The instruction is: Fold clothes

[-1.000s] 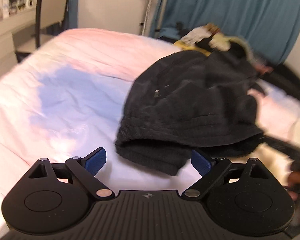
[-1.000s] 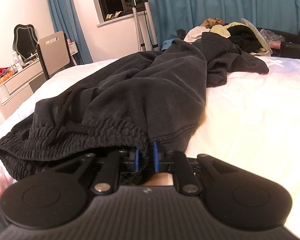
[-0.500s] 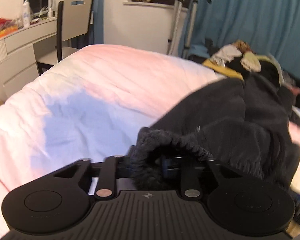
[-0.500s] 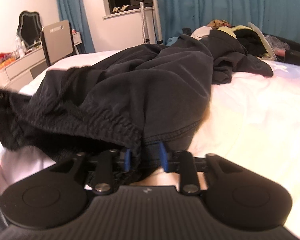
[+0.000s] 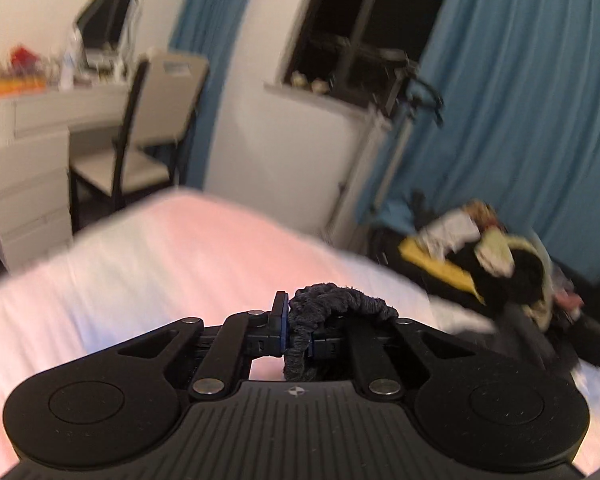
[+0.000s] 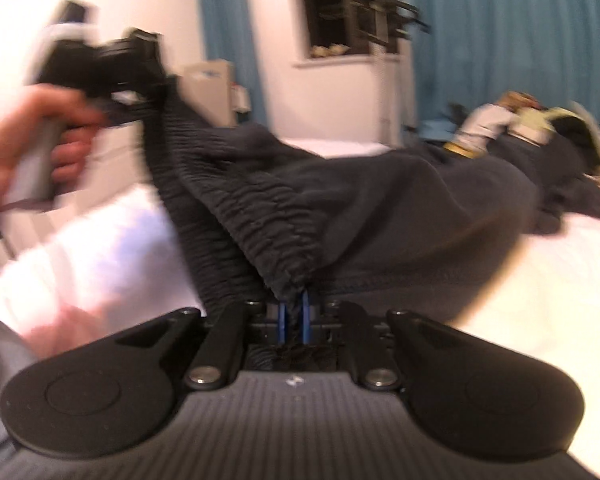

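Black trousers (image 6: 380,216): dark washed fabric, lifted at the gathered elastic waistband (image 6: 260,216), the rest trailing over the bed (image 6: 540,288).
Long axis: runs from the waistband near the camera away toward the far right, where the legs end beside a clothes pile (image 6: 520,120).
Waistband line: stretched taut, rising up and to the left between the two grippers.
Left hand-held gripper (image 5: 296,328): clamped on a bunched end of the waistband; held aloft by a hand (image 6: 32,128) in the right wrist view.
Right hand-held gripper (image 6: 294,316): blue pads pinched on the waistband's other end.
Writing: none legible; frames blurred.
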### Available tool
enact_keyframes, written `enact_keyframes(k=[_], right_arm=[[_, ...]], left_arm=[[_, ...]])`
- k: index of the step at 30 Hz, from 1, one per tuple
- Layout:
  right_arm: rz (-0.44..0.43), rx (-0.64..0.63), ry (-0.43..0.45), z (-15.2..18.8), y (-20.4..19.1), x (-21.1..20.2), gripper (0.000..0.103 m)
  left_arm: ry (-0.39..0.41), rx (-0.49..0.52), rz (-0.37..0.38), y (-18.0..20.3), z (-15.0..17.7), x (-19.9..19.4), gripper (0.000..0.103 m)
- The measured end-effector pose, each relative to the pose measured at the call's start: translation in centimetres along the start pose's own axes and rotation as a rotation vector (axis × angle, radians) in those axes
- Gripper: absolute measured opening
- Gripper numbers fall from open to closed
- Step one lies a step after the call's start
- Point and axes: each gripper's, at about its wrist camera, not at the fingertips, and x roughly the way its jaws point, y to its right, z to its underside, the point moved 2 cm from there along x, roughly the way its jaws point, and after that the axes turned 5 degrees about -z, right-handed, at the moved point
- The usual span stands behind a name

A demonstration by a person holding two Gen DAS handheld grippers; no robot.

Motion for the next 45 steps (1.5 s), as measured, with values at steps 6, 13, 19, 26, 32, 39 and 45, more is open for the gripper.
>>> enact_keyframes(k=[6,13,19,26,32,39,45], right_arm=[[-0.239,-0.049,0.071,-6.3,-6.8,4.2,0.009],[-0.422,-0.071,-0.006,-9.2,-11.6,18.0,0.009],[-0.449,-0.026,-0.128,-5.4,-11.4,29.2,0.011],[-0.502,0.134,-0.141,-3.9,-8.8,31.1,0.014],[-0.549,0.065,-0.163,-5.4,-9.5,28.0,0.064],[-0.502,-0.109,-0.124,-5.0,-8.8,17.0,0.064],[-0.322,-0.136,-0.09,-3.0,-5.0,9.2,0.064]], left_arm=[[0.03,-0.024,0.016,-1.1,-9.3,3.4,0.01],[-0.082,0.028,-0.029,-4.6,-12.3,14.8,0.01],[-0.245,0.077,-0.095,-8.4,-7.2,26.6,0.01],[-0.319,0.077,0.007,-12.3,-4.8,30.8,0.024],[-0.32,0.108,-0.034,-16.2,-4.8,25.7,0.095],[-0.287,0.087,-0.033,-18.5,-2.8,13.2,0.095],[-0.207,0.125,0.082,-10.7,0.4,3.3,0.095]])
